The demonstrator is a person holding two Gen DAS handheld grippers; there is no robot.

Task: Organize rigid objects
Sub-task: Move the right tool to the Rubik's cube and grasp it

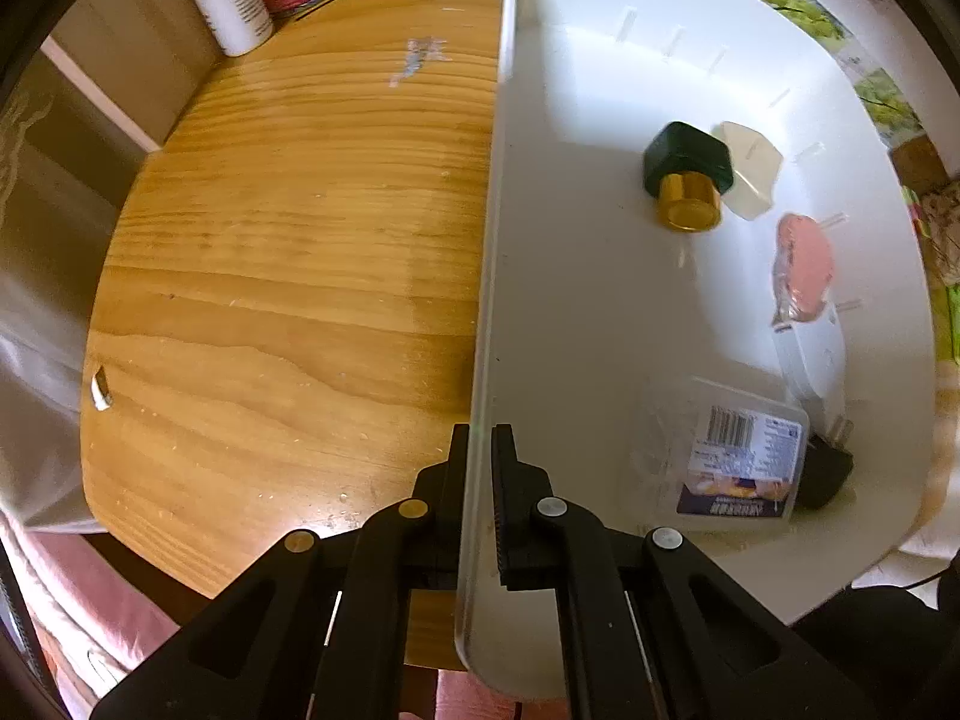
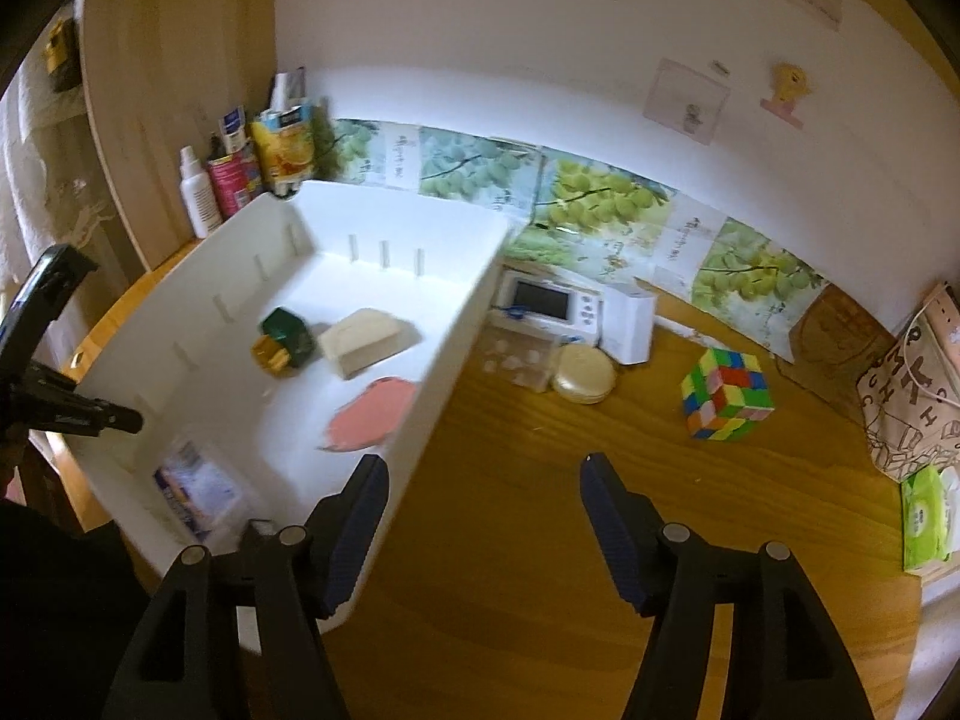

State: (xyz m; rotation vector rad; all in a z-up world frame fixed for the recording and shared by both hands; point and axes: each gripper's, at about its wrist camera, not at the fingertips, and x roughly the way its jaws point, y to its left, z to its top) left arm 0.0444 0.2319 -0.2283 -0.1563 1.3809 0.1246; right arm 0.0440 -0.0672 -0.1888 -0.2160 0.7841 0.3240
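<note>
My left gripper [image 1: 479, 441] is shut on the left wall of a white plastic bin [image 1: 489, 276]. The bin [image 2: 456, 324] looks tilted and holds a green and gold cap [image 1: 687, 174], a cream block [image 1: 750, 171], a pink flat piece [image 1: 807, 267], a clear labelled box [image 1: 732, 459] and a black plug [image 1: 831, 468]. My right gripper [image 2: 483, 474] is open and empty, its left finger beside the bin's right wall. A colourful puzzle cube [image 2: 726, 393] sits on the wooden table, ahead and right of it.
A toy microwave [image 2: 549, 303], a white box [image 2: 630, 324], a clear tray [image 2: 519, 357] and a gold round compact [image 2: 583, 381] stand behind the bin. Bottles and cartons [image 2: 240, 180] crowd the back left corner. A paper bag [image 2: 912, 396] and tissue pack [image 2: 927, 519] lie at right.
</note>
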